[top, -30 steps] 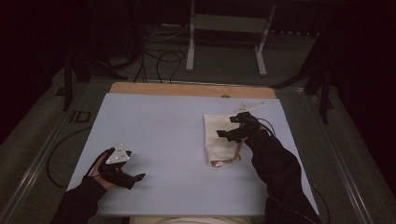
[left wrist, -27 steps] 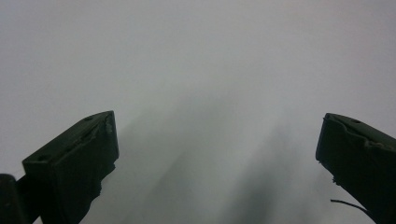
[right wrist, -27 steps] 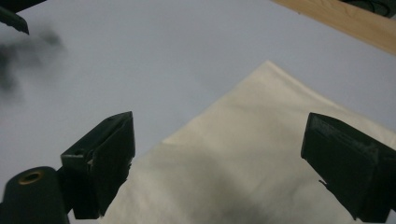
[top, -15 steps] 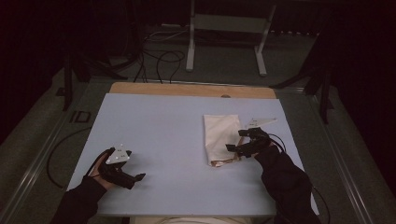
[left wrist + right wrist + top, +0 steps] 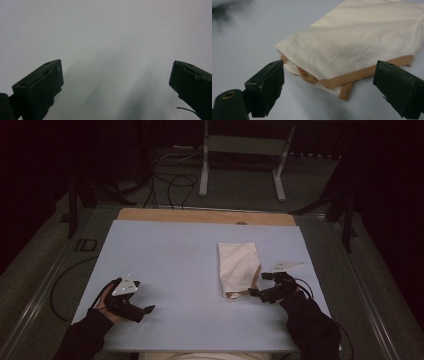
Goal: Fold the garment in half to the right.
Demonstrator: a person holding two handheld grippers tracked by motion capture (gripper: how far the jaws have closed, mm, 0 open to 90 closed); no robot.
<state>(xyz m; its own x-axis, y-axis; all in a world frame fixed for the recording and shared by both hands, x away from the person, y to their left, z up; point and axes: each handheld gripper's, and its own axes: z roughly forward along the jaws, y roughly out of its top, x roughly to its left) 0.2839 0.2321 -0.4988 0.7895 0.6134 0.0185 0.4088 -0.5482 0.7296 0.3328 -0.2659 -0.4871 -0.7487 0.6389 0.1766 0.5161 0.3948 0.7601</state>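
Observation:
A folded cream cloth bag (image 5: 239, 268) with tan straps lies flat on the pale blue table top (image 5: 190, 265), right of centre. My right gripper (image 5: 256, 292) is open at the bag's near right corner, its jaws wide on either side of the tan-edged corner (image 5: 342, 82) without touching it. The cream bag (image 5: 367, 42) spreads away beyond the jaws. My left gripper (image 5: 148, 309) rests low at the table's near left, held in a dark-sleeved hand. It is open, with bare table (image 5: 112, 50) between its jaws.
A strip of bare wood (image 5: 205, 216) shows at the table's far edge. Beyond it stand a metal frame (image 5: 245, 150) and loose cables (image 5: 170, 180) on the dark floor. A small white piece (image 5: 286, 266) lies right of the bag.
My right gripper has come down and back from the bag's upper right side to its near corner. The left gripper has stayed put.

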